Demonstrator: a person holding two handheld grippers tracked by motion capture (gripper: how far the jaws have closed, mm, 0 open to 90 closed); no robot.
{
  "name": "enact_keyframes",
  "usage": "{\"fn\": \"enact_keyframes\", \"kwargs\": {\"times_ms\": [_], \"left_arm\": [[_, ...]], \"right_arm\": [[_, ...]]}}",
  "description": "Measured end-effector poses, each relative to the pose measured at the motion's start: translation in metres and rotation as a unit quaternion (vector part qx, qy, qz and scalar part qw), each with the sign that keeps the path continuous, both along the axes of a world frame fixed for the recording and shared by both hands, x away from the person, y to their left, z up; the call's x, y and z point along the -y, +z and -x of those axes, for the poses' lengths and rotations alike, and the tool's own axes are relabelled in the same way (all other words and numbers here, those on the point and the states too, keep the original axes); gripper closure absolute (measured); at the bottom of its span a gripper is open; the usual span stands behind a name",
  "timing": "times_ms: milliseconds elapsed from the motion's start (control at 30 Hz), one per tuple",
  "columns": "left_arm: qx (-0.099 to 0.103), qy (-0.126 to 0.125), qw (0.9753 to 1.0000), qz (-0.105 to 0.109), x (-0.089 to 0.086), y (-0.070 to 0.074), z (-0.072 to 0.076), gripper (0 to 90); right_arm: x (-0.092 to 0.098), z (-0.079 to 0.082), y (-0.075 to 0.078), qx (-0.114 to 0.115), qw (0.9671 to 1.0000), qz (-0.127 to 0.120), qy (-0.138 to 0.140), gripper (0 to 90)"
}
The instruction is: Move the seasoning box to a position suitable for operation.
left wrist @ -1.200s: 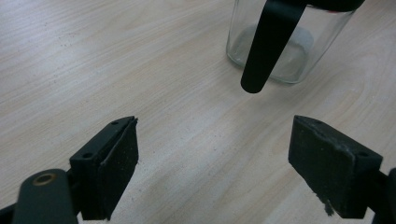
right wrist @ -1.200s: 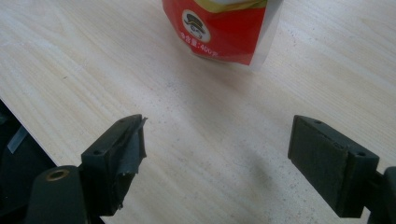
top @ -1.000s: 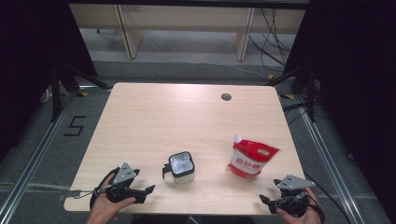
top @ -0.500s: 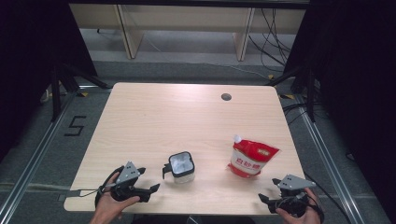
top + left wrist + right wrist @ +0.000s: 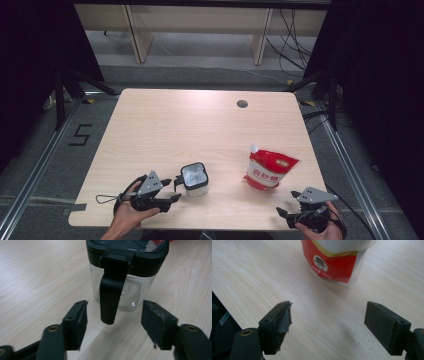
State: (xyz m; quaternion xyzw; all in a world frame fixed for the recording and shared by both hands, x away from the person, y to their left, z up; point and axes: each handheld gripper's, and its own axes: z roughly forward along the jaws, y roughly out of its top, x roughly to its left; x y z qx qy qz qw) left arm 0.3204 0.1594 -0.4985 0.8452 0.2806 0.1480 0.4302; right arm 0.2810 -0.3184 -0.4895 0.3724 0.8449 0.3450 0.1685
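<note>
Near the worktop's front edge, left of centre, the left gripper (image 5: 172, 192) stands released, its jaws flanking the black handle (image 5: 110, 295) of a clear lidded jar (image 5: 194, 178) without touching. Toward the front right corner, the right gripper (image 5: 289, 214) gapes before a red-and-white pouch (image 5: 270, 168).

Light wood table (image 5: 200, 125), round cable hole (image 5: 242, 104) near its far right corner. Grey floor (image 5: 200, 75), a "5" marked in tape (image 5: 80, 135) off the left edge. Pale shelving legs (image 5: 135, 35) beyond; loose cables (image 5: 295, 45). Black curtains (image 5: 30, 50) both sides.
</note>
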Motion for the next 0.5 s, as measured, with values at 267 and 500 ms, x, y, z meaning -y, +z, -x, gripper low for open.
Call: {"fn": "enact_keyframes", "kwargs": {"times_ms": [267,500], "left_arm": [[0.023,0.008,0.9995,0.022,0.0046,-0.0002,-0.0061,70.5],[0.036,0.001,0.9993,-0.009,0.0026,0.0022,-0.0098,72.8]], "right_arm": [[-0.0005,0.0005,-0.0003,-0.002,1.0000,0.004,0.000,22.6],[-0.0007,0.0003,-0.0006,-0.003,1.0000,0.006,-0.001,22.4]]}}
